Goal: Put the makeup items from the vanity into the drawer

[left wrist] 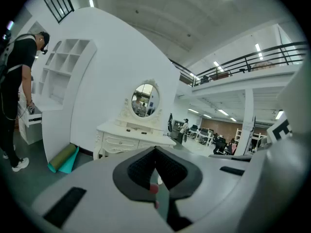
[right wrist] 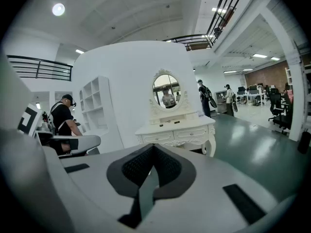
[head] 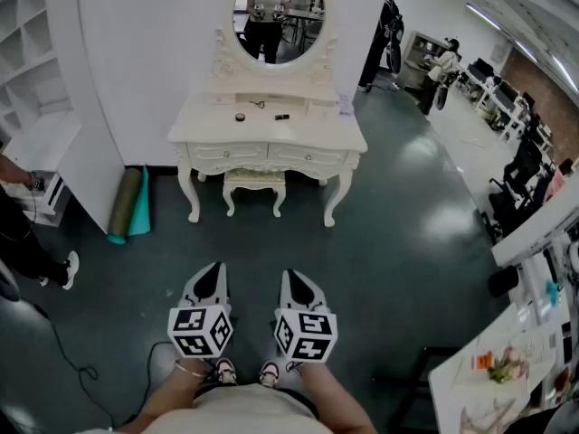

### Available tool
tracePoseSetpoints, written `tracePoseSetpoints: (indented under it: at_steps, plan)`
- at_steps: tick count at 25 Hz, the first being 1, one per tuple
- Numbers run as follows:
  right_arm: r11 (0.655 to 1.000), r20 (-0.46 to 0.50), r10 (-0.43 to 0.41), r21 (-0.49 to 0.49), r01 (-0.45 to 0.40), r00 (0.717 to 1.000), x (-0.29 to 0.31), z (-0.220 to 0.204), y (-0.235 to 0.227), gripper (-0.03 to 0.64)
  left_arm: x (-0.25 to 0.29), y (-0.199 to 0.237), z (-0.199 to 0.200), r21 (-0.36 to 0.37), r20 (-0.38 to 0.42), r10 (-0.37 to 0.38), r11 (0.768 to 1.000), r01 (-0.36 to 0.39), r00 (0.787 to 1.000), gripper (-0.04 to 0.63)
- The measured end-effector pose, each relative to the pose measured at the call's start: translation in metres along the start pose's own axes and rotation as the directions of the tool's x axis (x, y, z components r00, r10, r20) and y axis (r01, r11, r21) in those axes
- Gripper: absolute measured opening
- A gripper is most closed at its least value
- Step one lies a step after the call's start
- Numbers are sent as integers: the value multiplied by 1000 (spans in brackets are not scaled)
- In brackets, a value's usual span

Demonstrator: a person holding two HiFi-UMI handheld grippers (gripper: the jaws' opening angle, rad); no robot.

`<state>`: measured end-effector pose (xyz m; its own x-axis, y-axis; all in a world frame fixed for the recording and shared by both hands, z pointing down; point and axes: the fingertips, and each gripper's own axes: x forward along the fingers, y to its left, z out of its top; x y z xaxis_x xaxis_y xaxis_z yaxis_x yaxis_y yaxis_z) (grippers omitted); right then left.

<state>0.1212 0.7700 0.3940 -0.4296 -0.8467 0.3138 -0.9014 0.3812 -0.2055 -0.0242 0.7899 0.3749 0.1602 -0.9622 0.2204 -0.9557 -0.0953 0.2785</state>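
Observation:
A white vanity (head: pixel 206 126) with an oval mirror (head: pixel 276 12) stands against the wall, well ahead of me across the floor. On its top lie small makeup items: a round dark compact (head: pixel 240 117), a short dark stick (head: pixel 282 116) and a pale item (head: pixel 344 107) at the right edge. Both front drawers (head: pixel 226 153) are closed. My left gripper (head: pixel 214 268) and right gripper (head: pixel 291 275) are side by side low in the head view, far from the vanity. Each is shut with nothing in it. The vanity also shows in the left gripper view (left wrist: pixel 127 132) and the right gripper view (right wrist: pixel 176 129).
A white stool (head: pixel 255 183) sits under the vanity. Rolled green and teal mats (head: pixel 127 204) lean at its left, beside a white shelf unit (head: pixel 41 107). A person (head: pixel 23 238) stands at the far left with a cable (head: pixel 68 355) on the floor. Desks (head: pixel 507 351) line the right.

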Motion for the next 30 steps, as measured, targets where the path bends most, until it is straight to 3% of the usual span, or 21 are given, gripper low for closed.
tracePoseSetpoints:
  at_steps: [12,20,30]
  plan:
    - [999,11,19,35,-20,1000,1,0,-22,17,13,-15,-6,10,-6,13,1000,-13,1000,3]
    - [999,-3,43,29,-43,999,4,2,-61,17,34,-39,-12,22,-7,42,999,-42,999,3]
    - [991,-11,62,116,-60,998,38,7,-87,17,70,-40,3,79,-1,60,995,-59,998,3]
